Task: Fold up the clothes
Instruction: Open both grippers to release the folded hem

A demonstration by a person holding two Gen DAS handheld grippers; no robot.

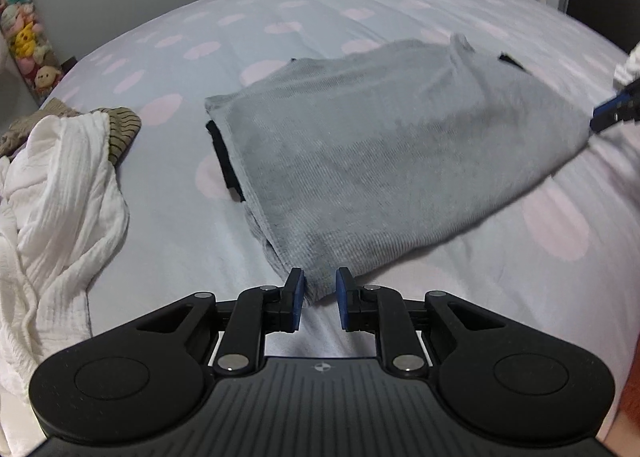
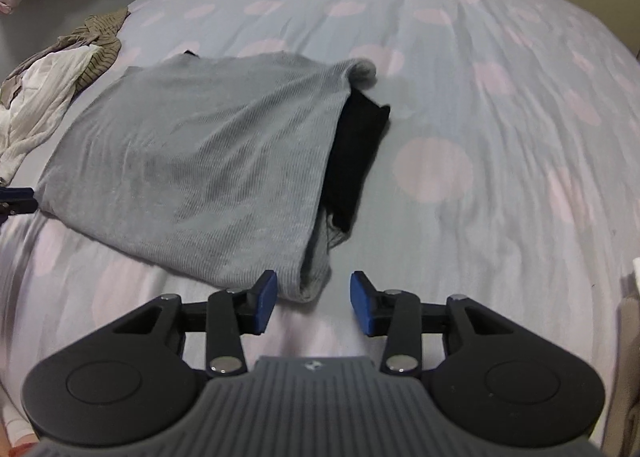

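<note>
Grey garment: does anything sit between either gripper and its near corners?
Nothing visible does. The grey garment has one near corner between the left gripper pads and the other just ahead of the open right gripper. The white cloth lies off to the side.

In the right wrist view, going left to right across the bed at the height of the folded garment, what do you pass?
White crinkled cloth → grey garment → black fabric poking out from under its right edge → bare spotted bedsheet.
</note>
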